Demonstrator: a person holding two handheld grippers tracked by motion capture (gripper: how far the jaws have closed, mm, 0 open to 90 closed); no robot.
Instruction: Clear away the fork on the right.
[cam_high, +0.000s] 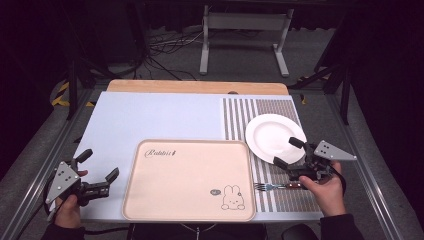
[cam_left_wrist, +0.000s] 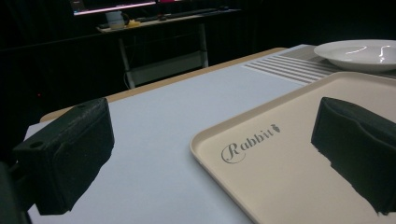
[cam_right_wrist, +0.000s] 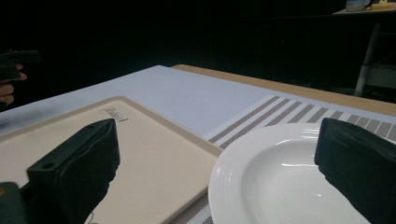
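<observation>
My left gripper sits in my left hand with its jaws spread wide and nothing between them. Just past the tips of its fingers lies the beige tray, its near-left edge almost beside my inner jaw. In the left gripper view the tray runs under the right-hand jaw, with the script word "Rabbit" printed between the two jaws and a pale blue mat under the left one.

My right gripper is in my right hand, jaws also wide apart and gripping nothing. The white plate lies right at its tips; in the right gripper view the plate spreads between my jaws and under the right one, while the tray's corner sits by the left jaw. A striped placemat lies beneath the plate. Behind my right fingers, close to my palm, a fork rests on that placemat, tines toward the tray, which carries a small rabbit drawing.
</observation>
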